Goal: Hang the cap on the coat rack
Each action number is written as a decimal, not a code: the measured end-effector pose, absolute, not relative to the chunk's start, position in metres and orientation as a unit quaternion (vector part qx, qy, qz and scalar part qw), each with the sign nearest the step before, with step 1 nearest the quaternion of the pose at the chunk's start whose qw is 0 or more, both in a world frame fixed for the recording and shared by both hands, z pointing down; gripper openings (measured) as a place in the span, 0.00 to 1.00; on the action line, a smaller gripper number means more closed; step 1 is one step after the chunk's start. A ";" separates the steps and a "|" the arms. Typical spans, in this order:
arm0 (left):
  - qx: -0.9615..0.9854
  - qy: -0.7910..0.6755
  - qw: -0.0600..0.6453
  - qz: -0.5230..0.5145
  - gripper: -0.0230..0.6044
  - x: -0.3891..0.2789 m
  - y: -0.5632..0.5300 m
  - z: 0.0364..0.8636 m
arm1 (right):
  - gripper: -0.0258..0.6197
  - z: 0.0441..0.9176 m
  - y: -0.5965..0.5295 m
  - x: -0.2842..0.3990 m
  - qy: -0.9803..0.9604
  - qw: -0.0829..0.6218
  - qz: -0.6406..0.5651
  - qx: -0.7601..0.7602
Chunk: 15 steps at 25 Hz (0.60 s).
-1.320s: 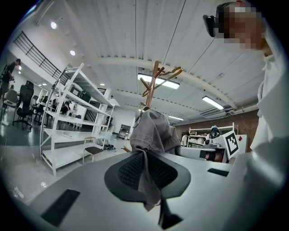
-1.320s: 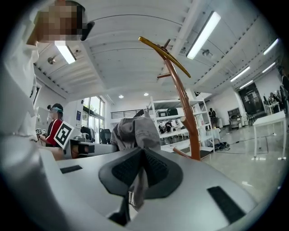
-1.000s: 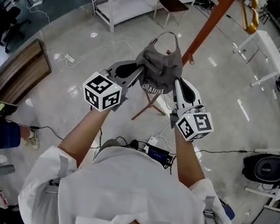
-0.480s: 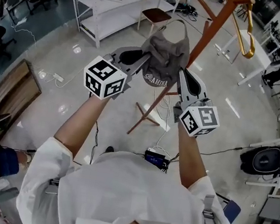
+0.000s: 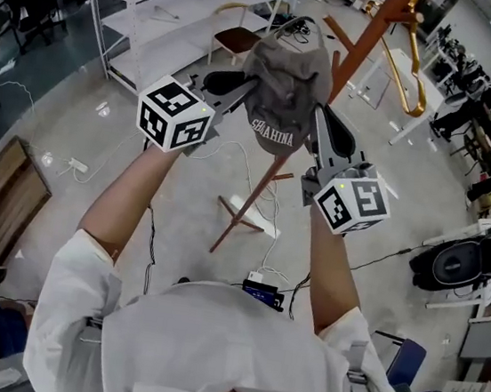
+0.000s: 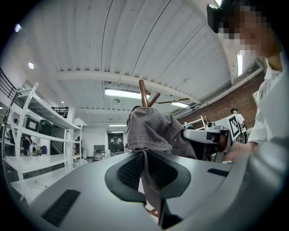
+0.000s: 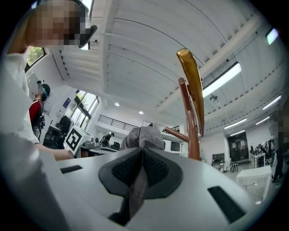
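A grey cap (image 5: 286, 88) with white lettering hangs between my two grippers, raised close against the brown wooden coat rack (image 5: 359, 49). My left gripper (image 5: 241, 96) is shut on the cap's left edge; grey cloth (image 6: 151, 131) runs down between its jaws. My right gripper (image 5: 318, 124) is shut on the cap's right edge, and the cap (image 7: 142, 137) shows pinched there too. The rack's pole (image 7: 192, 131) rises just right of the cap, with a peg (image 7: 174, 133) pointing toward it. A yellow hanger (image 7: 192, 76) hangs on the rack.
The rack's feet (image 5: 247, 218) stand on the shiny floor below my arms. White shelving (image 5: 163, 1) and a chair (image 5: 239, 37) lie beyond on the left. A white table (image 5: 397, 67) stands right of the rack, a black speaker (image 5: 456, 263) at far right.
Both grippers have lifted the cap higher and nearer the rack's top. My head view has tilted up, so more of the rack's pole and hanger shows.
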<state>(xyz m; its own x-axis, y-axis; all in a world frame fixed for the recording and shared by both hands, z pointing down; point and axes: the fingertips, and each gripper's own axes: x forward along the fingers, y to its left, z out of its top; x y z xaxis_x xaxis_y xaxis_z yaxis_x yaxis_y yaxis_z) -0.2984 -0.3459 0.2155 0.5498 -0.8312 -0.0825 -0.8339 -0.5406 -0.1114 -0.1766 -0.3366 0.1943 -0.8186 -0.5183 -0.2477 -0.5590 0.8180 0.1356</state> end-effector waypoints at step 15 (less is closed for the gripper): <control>-0.887 0.446 0.115 0.025 0.09 -0.284 -0.392 0.190 | 0.08 0.166 -0.334 -0.168 0.937 0.104 0.135 -0.304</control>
<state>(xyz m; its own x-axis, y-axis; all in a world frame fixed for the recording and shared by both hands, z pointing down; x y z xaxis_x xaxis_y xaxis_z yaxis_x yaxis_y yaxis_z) -0.2840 -0.3924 0.1904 0.6011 -0.7856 -0.1466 -0.7970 -0.5761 -0.1812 -0.1680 -0.3340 0.1661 -0.7943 -0.5410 -0.2765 -0.5971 0.7791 0.1908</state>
